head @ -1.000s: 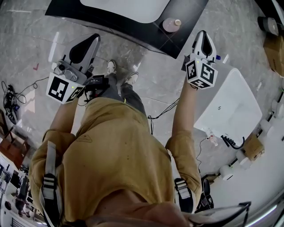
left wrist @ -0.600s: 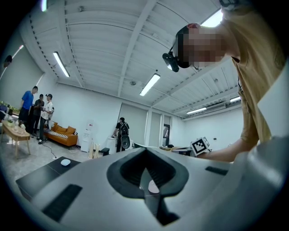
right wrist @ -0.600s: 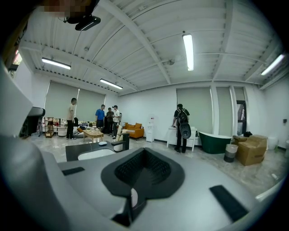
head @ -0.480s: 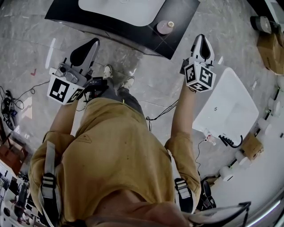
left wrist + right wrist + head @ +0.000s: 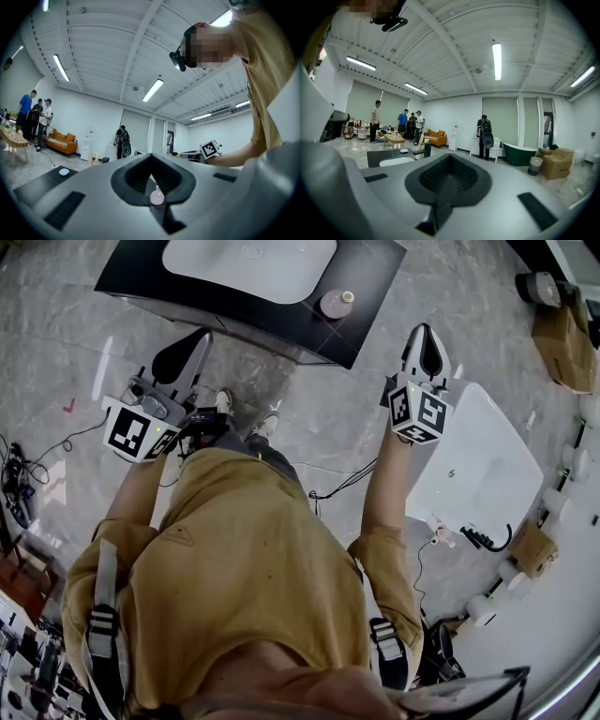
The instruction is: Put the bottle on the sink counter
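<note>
The bottle (image 5: pixel 335 304), pale pink with a small cap, stands upright on the right corner of the black sink counter (image 5: pixel 187 292), beside the white basin (image 5: pixel 248 263). Both grippers hover over the floor in front of the counter, apart from the bottle. My left gripper (image 5: pixel 202 335) is shut and empty. My right gripper (image 5: pixel 424 330) is shut and empty too, lower right of the bottle. In the left gripper view the bottle (image 5: pixel 156 197) shows far off through the gap behind the closed jaws. The right gripper view shows the counter (image 5: pixel 377 158) at the left.
A white tub-like block (image 5: pixel 478 465) lies on the marble floor to the right, with cardboard boxes (image 5: pixel 564 334) beyond it. Cables (image 5: pixel 342 482) trail near the person's feet (image 5: pixel 246 413). Several people (image 5: pixel 405 124) stand far back in the room.
The counter and bottle have slid down and left into the head view, showing more of the basin. Both grippers stay shut and keep roughly their places.
</note>
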The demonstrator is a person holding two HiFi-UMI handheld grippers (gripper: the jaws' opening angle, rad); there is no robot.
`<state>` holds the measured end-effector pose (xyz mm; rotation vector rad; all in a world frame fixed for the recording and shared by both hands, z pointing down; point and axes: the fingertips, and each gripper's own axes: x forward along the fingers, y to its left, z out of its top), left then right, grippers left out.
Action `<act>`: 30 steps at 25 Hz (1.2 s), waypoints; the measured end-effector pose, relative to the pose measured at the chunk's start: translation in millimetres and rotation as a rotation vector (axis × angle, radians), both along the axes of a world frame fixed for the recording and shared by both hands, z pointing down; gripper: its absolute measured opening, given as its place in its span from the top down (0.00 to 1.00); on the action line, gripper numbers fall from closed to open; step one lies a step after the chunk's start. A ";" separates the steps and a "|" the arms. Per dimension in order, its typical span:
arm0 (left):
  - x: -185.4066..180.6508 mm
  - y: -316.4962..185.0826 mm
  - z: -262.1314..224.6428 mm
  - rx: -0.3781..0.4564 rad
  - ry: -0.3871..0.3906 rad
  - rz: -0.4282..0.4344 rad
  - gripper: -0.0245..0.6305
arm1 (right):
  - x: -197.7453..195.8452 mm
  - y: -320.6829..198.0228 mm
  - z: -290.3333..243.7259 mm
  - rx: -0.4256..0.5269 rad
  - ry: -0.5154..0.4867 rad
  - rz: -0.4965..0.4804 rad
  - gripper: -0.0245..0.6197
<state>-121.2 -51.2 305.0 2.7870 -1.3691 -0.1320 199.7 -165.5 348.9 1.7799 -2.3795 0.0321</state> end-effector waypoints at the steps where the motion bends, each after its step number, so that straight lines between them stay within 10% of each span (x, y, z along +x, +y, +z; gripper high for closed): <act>1: 1.2 0.4 -1.0 0.002 0.002 0.002 0.96 | 1.6 1.4 -2.7 0.005 0.001 0.002 0.95; 30: 50.6 -20.1 -46.2 0.110 0.026 0.071 0.96 | 32.5 48.5 -93.9 0.178 -0.009 -0.015 0.95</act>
